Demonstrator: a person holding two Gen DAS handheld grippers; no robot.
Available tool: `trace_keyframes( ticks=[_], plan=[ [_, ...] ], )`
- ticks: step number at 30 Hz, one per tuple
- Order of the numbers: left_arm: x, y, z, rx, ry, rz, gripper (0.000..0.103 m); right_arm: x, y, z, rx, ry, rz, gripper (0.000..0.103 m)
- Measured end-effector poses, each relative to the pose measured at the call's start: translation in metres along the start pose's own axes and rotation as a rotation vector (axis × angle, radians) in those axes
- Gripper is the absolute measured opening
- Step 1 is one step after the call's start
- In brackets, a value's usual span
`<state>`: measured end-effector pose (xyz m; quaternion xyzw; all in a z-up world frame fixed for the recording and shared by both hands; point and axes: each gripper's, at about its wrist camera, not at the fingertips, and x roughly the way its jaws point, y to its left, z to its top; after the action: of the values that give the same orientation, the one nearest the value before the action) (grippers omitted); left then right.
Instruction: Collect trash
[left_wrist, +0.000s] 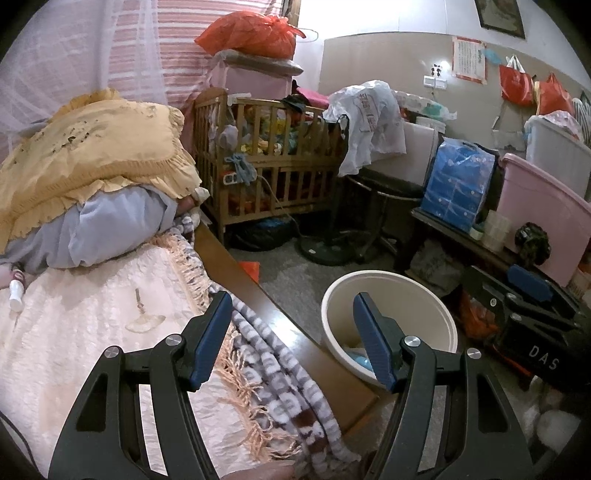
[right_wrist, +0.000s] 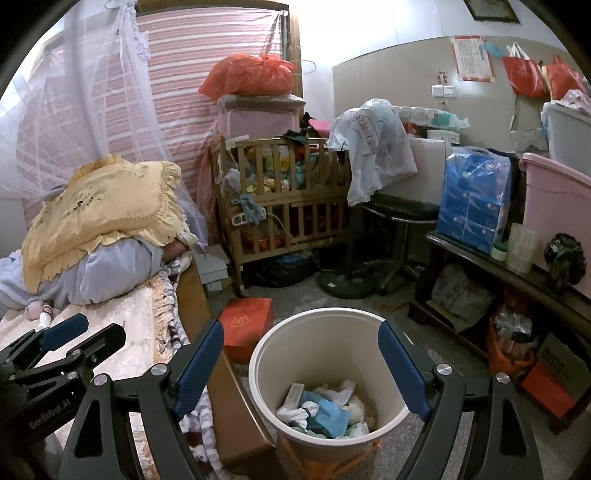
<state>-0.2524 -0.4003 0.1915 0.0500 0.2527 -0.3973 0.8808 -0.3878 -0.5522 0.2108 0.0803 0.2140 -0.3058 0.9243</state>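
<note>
Cream plastic makes up the round trash bin (right_wrist: 325, 391), which stands on the grey floor (right_wrist: 369, 306) just beside the wooden edge of the bed (right_wrist: 218, 406), with an orange box (right_wrist: 245, 328) on the floor behind it. Inside the bin lie crumpled white tissues (right_wrist: 295, 410), a blue piece of trash (right_wrist: 332, 413) and other scraps. The right claw (right_wrist: 301, 369) hangs above the bin with its blue-padded jaws spread wide to either side of the rim, nothing between them. The left claw (left_wrist: 291, 339) is poised over the bed's edge, its jaws likewise apart and empty, one finger over the fringed pink bedspread (left_wrist: 92, 332) and the striped blanket (left_wrist: 273, 369), the other in front of the bin (left_wrist: 388, 295). In the right wrist view the left claw (right_wrist: 79, 334) shows at the lower left, over the bed. On the bedspread lies a small white bottle (left_wrist: 16, 293) near a pile of bedding topped by a yellow frilled pillow (left_wrist: 96, 155). A wooden crib (right_wrist: 284, 195) full of things stands against the far wall, and a blue pack of tissues (right_wrist: 474, 195) sits on a dark low desk (right_wrist: 480, 258) at the right.
</note>
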Motion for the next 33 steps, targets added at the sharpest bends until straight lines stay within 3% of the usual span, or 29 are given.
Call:
trace_keyframes(
  ticks=[33],
  plan=[
    [0.0050,-0.0020,-0.0006,-0.002,0.013,-0.009,0.067,0.0049,-0.0011,-0.0022,0.003,0.013,0.003,0.085]
  ],
)
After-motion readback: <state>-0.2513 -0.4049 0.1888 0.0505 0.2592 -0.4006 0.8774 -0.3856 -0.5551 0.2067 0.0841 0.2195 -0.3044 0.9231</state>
